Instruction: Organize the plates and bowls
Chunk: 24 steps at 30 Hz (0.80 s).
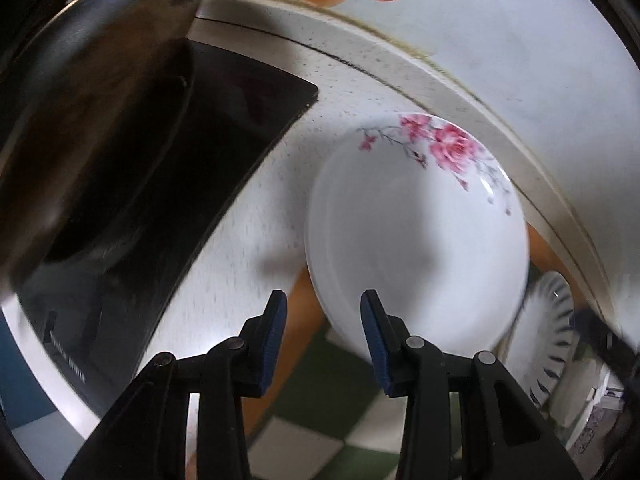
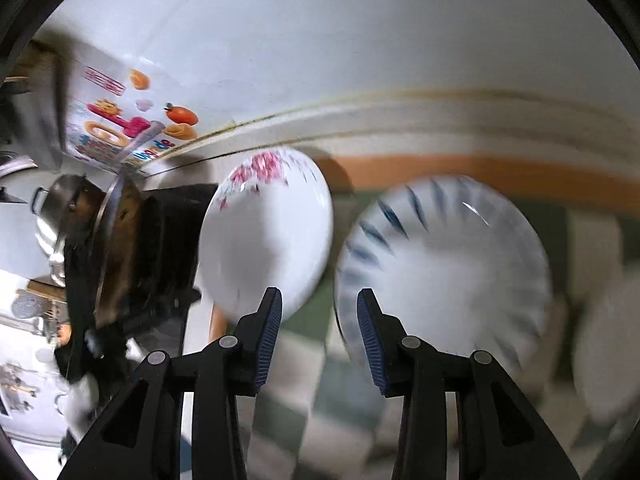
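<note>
From the left wrist, the left gripper [image 1: 323, 312] stood wide open and empty, just short of the rose plate [image 1: 416, 240] on the white tabletop [image 1: 240, 248]. From the right wrist, the right gripper [image 2: 319, 310] gaped empty too, the blue-striped plate [image 2: 444, 268] beside the rose plate [image 2: 266, 236].

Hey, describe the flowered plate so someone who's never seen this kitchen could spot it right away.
Find the black glass cooktop set into the white speckled counter. Just to its right sits the flowered plate, hanging partly past the counter's edge. Its rim carries pink roses on a thin branch, while the neighbouring plate has dark blue dashes all round its rim.
</note>
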Each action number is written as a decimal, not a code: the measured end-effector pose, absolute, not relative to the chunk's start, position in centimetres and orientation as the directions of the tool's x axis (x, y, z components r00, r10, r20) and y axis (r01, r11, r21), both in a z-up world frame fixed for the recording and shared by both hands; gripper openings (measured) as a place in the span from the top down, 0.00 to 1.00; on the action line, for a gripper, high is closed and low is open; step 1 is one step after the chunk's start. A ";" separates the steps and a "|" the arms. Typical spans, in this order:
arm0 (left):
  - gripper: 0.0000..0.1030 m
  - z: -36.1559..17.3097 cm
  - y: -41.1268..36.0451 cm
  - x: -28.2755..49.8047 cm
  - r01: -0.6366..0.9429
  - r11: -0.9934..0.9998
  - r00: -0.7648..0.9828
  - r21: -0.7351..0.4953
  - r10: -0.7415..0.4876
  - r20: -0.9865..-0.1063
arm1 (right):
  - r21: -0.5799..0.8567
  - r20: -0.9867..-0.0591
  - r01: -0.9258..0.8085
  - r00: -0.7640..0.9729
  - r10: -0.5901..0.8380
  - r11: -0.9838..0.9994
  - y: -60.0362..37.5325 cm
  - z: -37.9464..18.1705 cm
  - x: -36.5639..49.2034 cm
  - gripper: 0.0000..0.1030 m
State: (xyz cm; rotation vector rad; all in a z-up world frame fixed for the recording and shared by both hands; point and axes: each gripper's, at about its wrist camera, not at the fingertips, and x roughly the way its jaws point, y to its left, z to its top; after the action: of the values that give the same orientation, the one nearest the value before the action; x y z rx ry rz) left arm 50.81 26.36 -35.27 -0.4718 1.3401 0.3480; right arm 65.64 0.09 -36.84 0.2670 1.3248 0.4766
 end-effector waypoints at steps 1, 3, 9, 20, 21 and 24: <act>0.65 -35.8 26.6 51.2 -0.498 0.858 0.189 -0.124 -0.032 -0.981 | 0.441 -0.868 -0.187 0.160 0.470 0.878 1.0 -37.4 66.9 0.59; 0.65 -36.2 26.7 51.6 -0.491 0.862 0.185 -0.126 -0.037 -0.982 | 0.417 -0.882 -0.199 0.146 0.447 0.887 3.1 -39.0 69.7 0.59; 0.65 -38.3 26.7 52.8 -0.472 0.872 0.161 -0.130 -0.060 -0.985 | 0.347 -0.917 -0.225 0.121 0.380 0.910 5.5 -42.6 74.5 0.59; 0.77 -38.9 26.7 52.1 -0.461 0.864 0.258 -0.202 -0.087 -0.962 | 0.385 -0.904 -0.266 0.087 0.420 0.884 7.1 -45.1 75.7 0.85; 0.77 -39.3 26.8 52.2 -0.457 0.866 0.261 -0.205 -0.090 -0.961 | 0.384 -0.903 -0.264 0.090 0.420 0.885 6.8 -44.9 75.4 0.85; 0.77 -39.1 26.8 51.6 -0.445 0.872 0.267 -0.206 -0.091 -0.959 | 0.388 -0.897 -0.270 0.109 0.428 0.881 6.4 -44.2 74.4 0.87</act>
State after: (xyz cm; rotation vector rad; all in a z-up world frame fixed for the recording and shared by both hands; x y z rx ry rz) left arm 51.63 26.76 -39.07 -0.4898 1.2916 0.2520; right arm 74.44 6.43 -44.22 0.1389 1.3689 0.5152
